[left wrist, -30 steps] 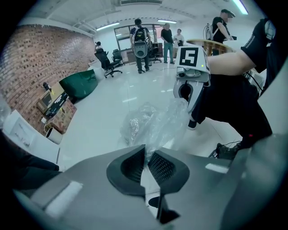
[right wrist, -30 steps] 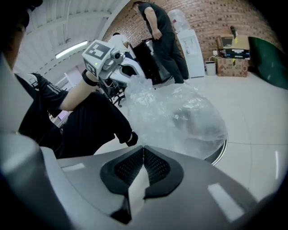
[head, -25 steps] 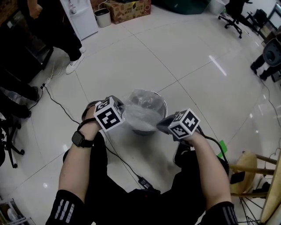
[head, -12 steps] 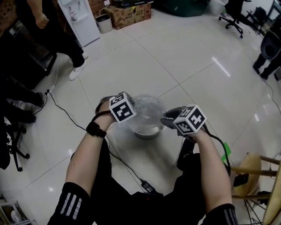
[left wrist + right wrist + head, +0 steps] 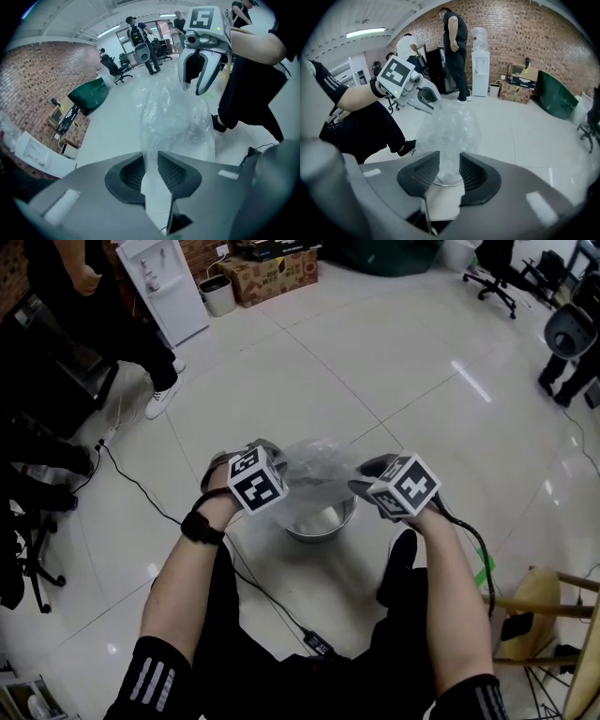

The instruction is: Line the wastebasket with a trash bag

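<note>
- Head view: my left claw (image 5: 284, 465) and right claw (image 5: 362, 487) hang side by side just above the wastebasket (image 5: 323, 521), a round metal pail standing on the tiled floor (image 5: 403, 362).
- The clear trash bag (image 5: 317, 459) is bunched between the two claws. It sits over the pail's mouth, and I cannot tell whether any of it reaches inside.
- A black cable (image 5: 141, 488) runs across the floor to the left of the pail.
- Left gripper view: the jaws are opening. A narrow strip of the bag (image 5: 176, 117) runs up through the gap and lies along the left pad. I see a clear gap beside it, so the pads are not clamping the film.
- The right claw (image 5: 193, 88) faces me from across the bag, its jaws apart at the bag's far upper edge.
- Right gripper view: these jaws are opening too and stand wide. The crumpled film (image 5: 447, 126) rises between the pads, loose and not pinched.
- The left claw (image 5: 425, 99) is beyond the bag, close against its far side.
- Further back, a person stands beside a white water dispenser (image 5: 480, 70) at the brick wall.
</note>
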{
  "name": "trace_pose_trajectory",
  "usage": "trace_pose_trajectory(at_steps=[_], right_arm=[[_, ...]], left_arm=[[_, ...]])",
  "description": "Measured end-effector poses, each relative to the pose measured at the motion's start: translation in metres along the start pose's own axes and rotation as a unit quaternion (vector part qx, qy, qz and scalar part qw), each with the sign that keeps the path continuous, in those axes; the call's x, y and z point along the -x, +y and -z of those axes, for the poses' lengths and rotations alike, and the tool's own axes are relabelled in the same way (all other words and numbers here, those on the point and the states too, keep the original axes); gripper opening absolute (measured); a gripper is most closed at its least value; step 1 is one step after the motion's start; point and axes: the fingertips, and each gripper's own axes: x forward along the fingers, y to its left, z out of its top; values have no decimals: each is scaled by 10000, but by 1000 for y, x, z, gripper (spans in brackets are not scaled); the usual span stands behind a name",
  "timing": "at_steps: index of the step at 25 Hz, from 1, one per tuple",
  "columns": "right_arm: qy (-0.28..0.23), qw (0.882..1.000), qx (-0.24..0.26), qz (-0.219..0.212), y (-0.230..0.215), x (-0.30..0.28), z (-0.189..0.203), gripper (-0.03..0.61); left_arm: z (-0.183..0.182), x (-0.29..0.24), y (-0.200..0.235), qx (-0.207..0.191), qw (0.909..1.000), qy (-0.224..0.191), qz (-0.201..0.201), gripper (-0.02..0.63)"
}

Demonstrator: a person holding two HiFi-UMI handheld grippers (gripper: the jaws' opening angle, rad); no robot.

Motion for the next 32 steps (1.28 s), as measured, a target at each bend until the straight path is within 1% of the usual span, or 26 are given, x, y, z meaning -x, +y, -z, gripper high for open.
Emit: trace_pose_trajectory(at_steps=[2, 4, 7, 11, 13, 14, 15, 16, 18, 21, 23, 27, 32], right_arm=[[-23, 9999, -61, 139, -6, -2, 3, 103], [-66, 9995, -192, 247, -11, -3, 4, 83], [-128, 9988, -296, 373, -17, -5, 1, 67], [-215, 9981, -355, 450, -23, -1, -2, 66], [-276, 9978, -379, 462, -24, 2, -3, 66], [-290, 9977, -390, 472, -25, 3, -3, 65], [-291, 9976, -398, 478, -24, 4, -3, 66], [-280, 9976, -404, 478, -24, 4, -2, 65], [-246, 9978, -408, 452, -20, 1, -2, 65], [-187, 9985, -387, 338, -14, -6, -3, 66], [-124, 9988, -385, 283, -12, -9, 0, 64], [53, 9989, -406, 219, -12, -16, 12, 64], [416, 9982, -293, 308, -18, -31, 36, 66]], left_arm=[[4, 9, 8, 48, 9999, -38, -124, 119], [2, 23, 12, 7, 9996, -202, -188, 159], [-7, 53, 9, -104, 9976, -647, -214, 172], [-25, 87, -16, -87, 9928, -1190, -61, 167], [-43, 89, -36, -89, 9881, -1529, 142, 105], [-50, 82, -45, -112, 9869, -1594, 233, 89], [-54, 71, -51, -159, 9875, -1544, 258, 86], [-55, 57, -54, -233, 9896, -1403, 223, 87], [-51, 27, -53, -443, 9937, -1021, 150, 93], [-45, -13, -48, -734, 9955, -548, 244, 136], [-44, -36, -49, -868, 9949, -323, 407, 158], [-38, -77, -59, -1229, 9902, 42, 661, 166], [-20, -120, -81, -1340, 9844, 356, 1087, 167]])
